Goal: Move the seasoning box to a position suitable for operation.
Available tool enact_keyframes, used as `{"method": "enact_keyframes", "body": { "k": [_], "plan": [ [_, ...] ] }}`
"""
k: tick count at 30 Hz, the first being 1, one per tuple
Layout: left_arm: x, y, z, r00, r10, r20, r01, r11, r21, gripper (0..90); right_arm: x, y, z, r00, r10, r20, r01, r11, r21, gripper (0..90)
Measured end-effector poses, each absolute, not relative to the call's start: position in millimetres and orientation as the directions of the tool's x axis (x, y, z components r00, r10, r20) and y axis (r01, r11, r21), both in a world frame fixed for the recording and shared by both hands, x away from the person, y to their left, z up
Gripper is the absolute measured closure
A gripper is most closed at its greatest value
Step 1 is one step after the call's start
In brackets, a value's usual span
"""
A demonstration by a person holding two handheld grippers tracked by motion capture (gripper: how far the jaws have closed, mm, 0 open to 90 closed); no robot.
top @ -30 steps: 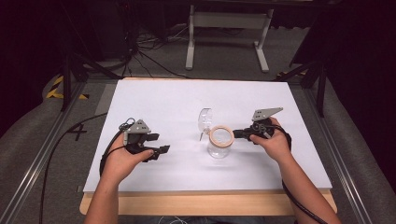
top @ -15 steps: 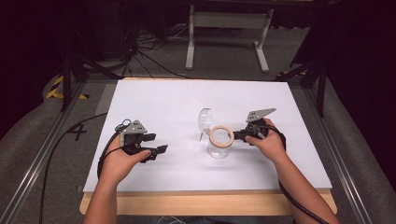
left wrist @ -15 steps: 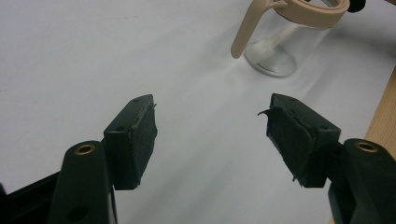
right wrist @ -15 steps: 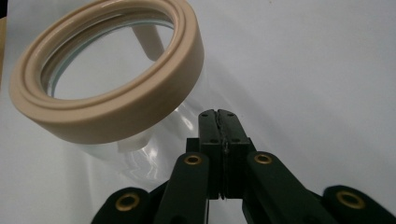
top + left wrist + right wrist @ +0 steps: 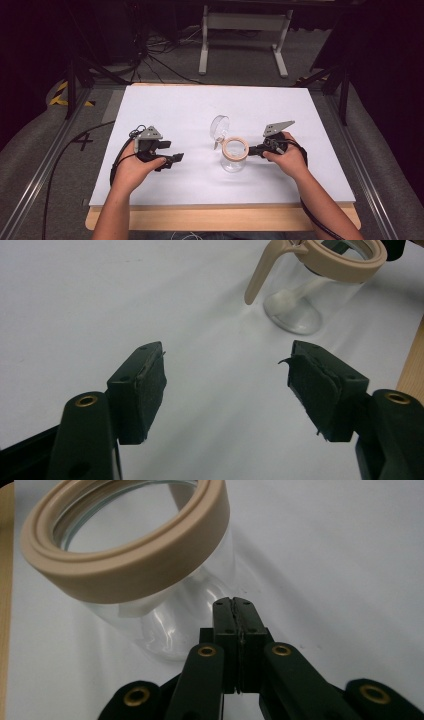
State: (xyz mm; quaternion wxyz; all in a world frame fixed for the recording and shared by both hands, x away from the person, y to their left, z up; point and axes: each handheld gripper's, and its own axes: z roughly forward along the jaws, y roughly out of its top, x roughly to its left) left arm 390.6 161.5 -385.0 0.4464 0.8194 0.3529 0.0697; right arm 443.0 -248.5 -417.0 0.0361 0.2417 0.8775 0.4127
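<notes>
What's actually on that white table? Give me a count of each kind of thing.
Clear jars with a beige rim, hinged lid open: 1
Hand-held grippers: 2, the left gripper and the right gripper
Total: 3

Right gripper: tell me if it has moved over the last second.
Yes. The right gripper has edged left toward the glass jar, its shut jaws now by the jar's beige rim.

White table top (image 5: 165,107), grey carpet (image 5: 40,145) w/ cables (image 5: 155,55), dark room, metal stand (image 5: 245,22) behind.
</notes>
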Motion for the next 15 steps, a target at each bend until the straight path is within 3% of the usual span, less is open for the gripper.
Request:
{"method": "enact_keyframes", "body": {
  "k": [4,8,11,13,14,15],
  "plan": [
    [399,161,-386,0.693,0.678,-0.245,0.543,-0.267,0.796,21.9,435,-246,-417,-0.888,0.439,0.138,0.39,0.557,0.733,90.0],
    [404,157,-387,0.658,0.72,-0.221,0.527,-0.232,0.817,21.1,427,-242,-417,-0.895,0.426,0.136,0.384,0.577,0.721,90.0],
    [405,155,-386,0.677,0.707,-0.206,0.51,-0.248,0.823,30.1,423,-240,-417,-0.898,0.42,0.134,0.381,0.585,0.716,90.0],
    [406,152,-386,0.705,0.681,-0.199,0.494,-0.269,0.827,40.6,420,-237,-417,-0.902,0.409,0.136,0.375,0.591,0.714,90.0],
    [407,152,-385,0.725,0.658,-0.204,0.49,-0.284,0.825,40.6,418,-236,-417,-0.906,0.401,0.135,0.37,0.595,0.714,90.0],
    [407,150,-385,0.745,0.632,-0.215,0.482,-0.287,0.828,53.1,415,-233,-416,-0.908,0.395,0.14,0.371,0.6,0.709,90.0]
  ]
}}
